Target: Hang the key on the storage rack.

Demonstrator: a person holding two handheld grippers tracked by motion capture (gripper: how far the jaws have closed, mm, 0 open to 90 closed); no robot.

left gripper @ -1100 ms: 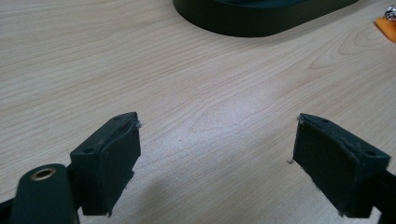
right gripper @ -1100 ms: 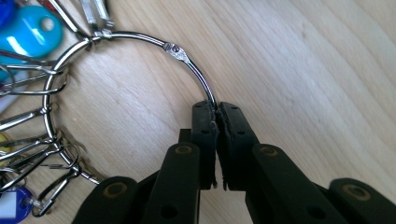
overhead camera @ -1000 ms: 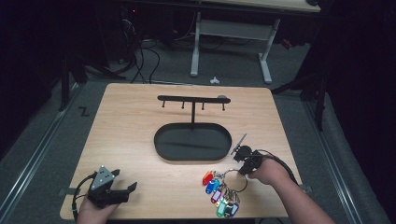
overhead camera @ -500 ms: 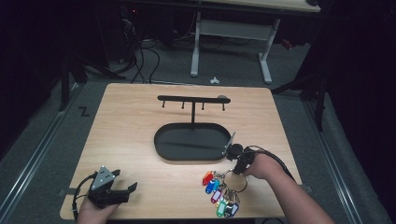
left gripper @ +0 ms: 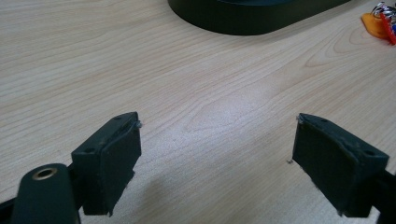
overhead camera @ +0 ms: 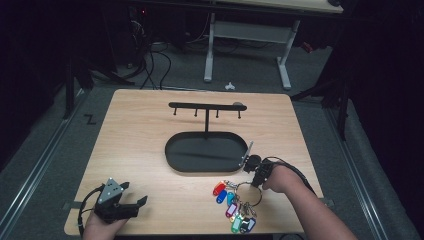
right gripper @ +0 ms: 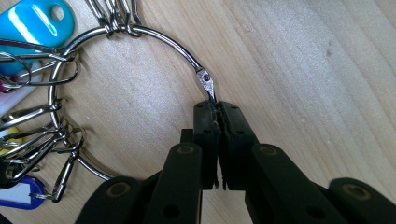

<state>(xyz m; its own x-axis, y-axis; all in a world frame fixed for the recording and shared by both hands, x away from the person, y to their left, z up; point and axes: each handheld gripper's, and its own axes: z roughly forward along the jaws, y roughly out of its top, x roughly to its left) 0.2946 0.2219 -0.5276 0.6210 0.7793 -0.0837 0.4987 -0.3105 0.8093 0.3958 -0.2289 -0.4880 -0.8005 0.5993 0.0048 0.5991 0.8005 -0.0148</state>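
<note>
Two tools work over the pale wooden bench (overhead camera: 150,130) in the high view. The left tool (overhead camera: 131,206) sits at the near-left corner, just as it did a second ago. The right tool (overhead camera: 256,176) has shifted a little nearer and now meets the large steel key ring (overhead camera: 248,193) with its coloured plastic tags, just near-right of the black oval tray (overhead camera: 172,150) under the black hook rack (overhead camera: 206,106).

From the left gripper view, the jaws stand spread over bare wood, holding nothing.

From the right gripper view, the jaws are pressed together on the ring's wire beside its clasp (right gripper: 205,81). Likely the grasp is made and lifting comes next.
</note>
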